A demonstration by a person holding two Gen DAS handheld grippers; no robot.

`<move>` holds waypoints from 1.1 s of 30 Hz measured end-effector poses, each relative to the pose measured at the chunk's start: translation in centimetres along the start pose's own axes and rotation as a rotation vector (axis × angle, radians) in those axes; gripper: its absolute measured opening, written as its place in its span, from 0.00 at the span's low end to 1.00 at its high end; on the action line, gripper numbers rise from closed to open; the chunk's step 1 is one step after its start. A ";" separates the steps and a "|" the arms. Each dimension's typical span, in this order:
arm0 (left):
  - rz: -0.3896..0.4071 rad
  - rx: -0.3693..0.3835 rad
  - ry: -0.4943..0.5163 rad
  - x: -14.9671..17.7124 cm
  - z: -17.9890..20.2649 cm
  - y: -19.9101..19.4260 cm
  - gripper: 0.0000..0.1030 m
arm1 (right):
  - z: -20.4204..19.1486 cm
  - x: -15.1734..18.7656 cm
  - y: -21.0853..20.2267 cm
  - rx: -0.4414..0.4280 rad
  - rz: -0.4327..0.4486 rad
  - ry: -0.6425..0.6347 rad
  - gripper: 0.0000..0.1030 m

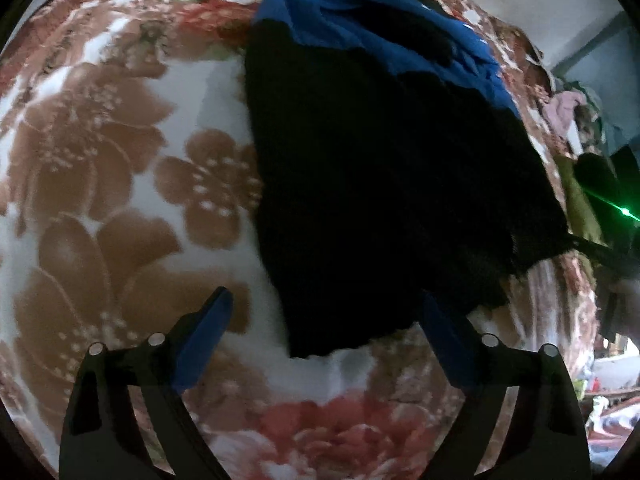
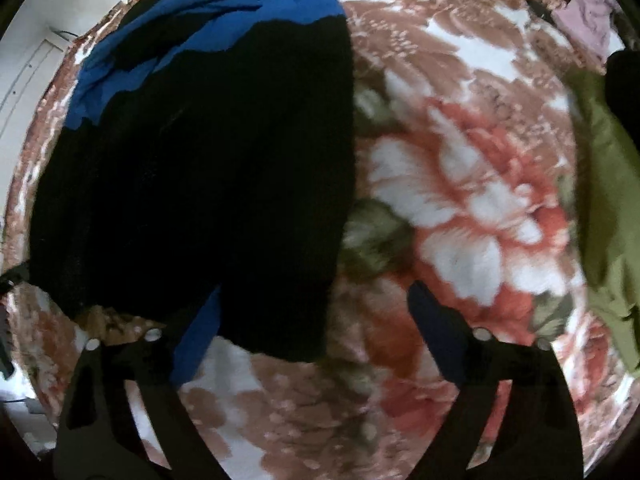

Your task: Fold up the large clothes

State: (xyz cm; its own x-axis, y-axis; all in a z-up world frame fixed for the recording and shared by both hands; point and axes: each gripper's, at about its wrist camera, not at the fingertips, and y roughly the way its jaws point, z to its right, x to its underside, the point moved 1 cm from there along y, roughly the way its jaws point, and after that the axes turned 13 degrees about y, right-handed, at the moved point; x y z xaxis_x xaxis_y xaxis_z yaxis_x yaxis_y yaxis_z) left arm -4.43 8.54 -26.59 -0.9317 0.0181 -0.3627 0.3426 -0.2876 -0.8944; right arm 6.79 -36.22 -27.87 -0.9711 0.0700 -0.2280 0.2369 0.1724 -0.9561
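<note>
The black garment (image 1: 384, 184) lies flat on the floral blanket (image 1: 120, 200), its far end overlapping a blue garment (image 1: 360, 20). Left tool (image 1: 324, 316) and right tool (image 2: 316, 312) hover over the black garment's near corners, jaws apart, gripping nothing.

your left gripper (image 1: 324, 312) points steeply down at a floral blanket (image 1: 100, 184) with its blue-padded fingers (image 1: 202, 344) spread wide and nothing pinched between them. a black garment (image 1: 380, 184) lies flat on the blanket, its near corner reaching down between the fingers, above the pads. a blue garment (image 1: 360, 28) lies bunched at its far end, partly under it. at the right edge you see a pink cloth (image 1: 564, 108) and a green light (image 1: 625, 211).
</note>
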 end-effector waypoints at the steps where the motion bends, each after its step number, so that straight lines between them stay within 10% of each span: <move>1: -0.005 0.013 0.004 0.2 0.3 0.3 0.87 | -0.1 0.1 0.1 -0.005 -0.003 -0.001 0.83; 19: -0.026 0.152 -0.011 -0.7 1.8 2.3 0.23 | -1.4 0.1 0.8 -0.079 -0.076 -0.085 0.20; 33: 0.121 0.237 0.069 -7.0 4.8 -2.9 0.19 | -5.2 -2.6 -5.5 -0.183 -0.030 -0.159 0.10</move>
State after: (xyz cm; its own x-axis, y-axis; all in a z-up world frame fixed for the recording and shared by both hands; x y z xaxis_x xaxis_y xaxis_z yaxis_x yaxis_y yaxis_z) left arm 0.57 4.63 -20.22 -0.8726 0.0326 -0.4874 0.4056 -0.5077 -0.7601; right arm 8.16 -32.29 -21.06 -0.9664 -0.0911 -0.2404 0.1952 0.3486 -0.9167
